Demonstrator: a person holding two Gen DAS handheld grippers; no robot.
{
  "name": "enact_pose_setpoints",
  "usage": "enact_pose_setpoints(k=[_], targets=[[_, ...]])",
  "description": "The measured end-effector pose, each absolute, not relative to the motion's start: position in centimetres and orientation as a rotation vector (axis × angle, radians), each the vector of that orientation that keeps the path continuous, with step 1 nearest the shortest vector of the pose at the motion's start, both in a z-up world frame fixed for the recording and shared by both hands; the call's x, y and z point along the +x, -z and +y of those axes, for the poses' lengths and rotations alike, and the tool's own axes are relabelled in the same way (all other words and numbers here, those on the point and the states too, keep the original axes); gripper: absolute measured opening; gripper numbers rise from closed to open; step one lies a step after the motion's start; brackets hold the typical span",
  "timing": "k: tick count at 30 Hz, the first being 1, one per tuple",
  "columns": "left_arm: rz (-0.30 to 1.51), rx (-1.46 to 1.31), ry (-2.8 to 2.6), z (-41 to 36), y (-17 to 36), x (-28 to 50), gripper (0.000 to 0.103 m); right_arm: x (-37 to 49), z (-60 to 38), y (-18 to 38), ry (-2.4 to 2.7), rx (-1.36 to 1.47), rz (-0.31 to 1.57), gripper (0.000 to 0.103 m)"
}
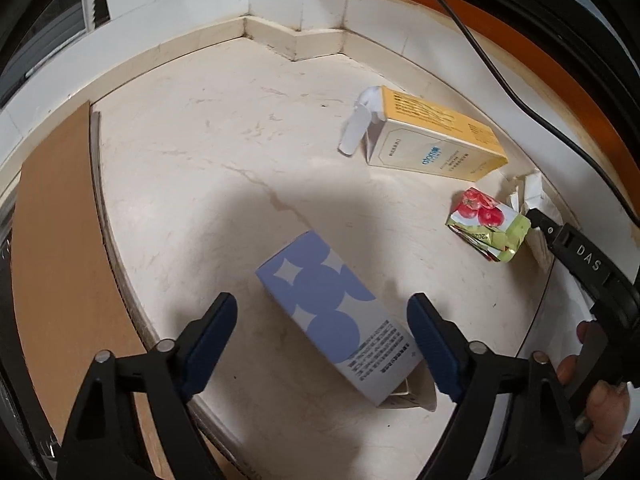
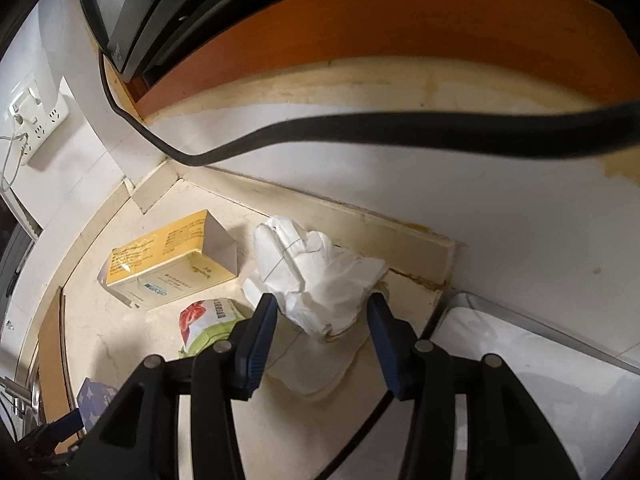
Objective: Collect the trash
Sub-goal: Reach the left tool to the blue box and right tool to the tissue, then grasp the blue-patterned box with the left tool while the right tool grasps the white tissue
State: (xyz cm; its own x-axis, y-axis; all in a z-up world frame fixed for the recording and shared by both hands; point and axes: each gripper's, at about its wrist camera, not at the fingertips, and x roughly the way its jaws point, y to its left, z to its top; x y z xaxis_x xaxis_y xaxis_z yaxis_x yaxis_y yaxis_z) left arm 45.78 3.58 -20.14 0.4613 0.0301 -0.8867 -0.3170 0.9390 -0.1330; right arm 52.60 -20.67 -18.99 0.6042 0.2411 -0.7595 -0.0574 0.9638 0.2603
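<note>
Both grippers tilt steeply down, left gripper fingers straddling blue box.

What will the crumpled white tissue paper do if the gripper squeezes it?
The crumpled white tissue paper will probably squash flat, since it is soft and creased. It looks light, so it may slide on the smooth floor. It could tear.

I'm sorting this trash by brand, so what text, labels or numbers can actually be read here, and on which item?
"DAS": white letters on the right tool.
"atome"-like logo, uncertain: yellow box.
"202", cut off: crushed fruit-print carton.
Fine print on the blue box and yellow box: too small to read.
</note>
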Motion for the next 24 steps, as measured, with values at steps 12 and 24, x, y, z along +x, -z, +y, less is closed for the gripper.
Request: enact_pose_setpoints(k=[12, 24], targets=[[1.092, -0.339, -0.167, 3.2, 20.7, 45.7, 0.069, 52.6, -19.3, 19.6, -0.155, 0.106, 0.904, 0.026], [1.050, -0.300, -0.128, 2.1, 20.0, 44.1, 0.033, 48.9, -19.2, 18.7, -0.273, 0.081, 0.901, 0.000]])
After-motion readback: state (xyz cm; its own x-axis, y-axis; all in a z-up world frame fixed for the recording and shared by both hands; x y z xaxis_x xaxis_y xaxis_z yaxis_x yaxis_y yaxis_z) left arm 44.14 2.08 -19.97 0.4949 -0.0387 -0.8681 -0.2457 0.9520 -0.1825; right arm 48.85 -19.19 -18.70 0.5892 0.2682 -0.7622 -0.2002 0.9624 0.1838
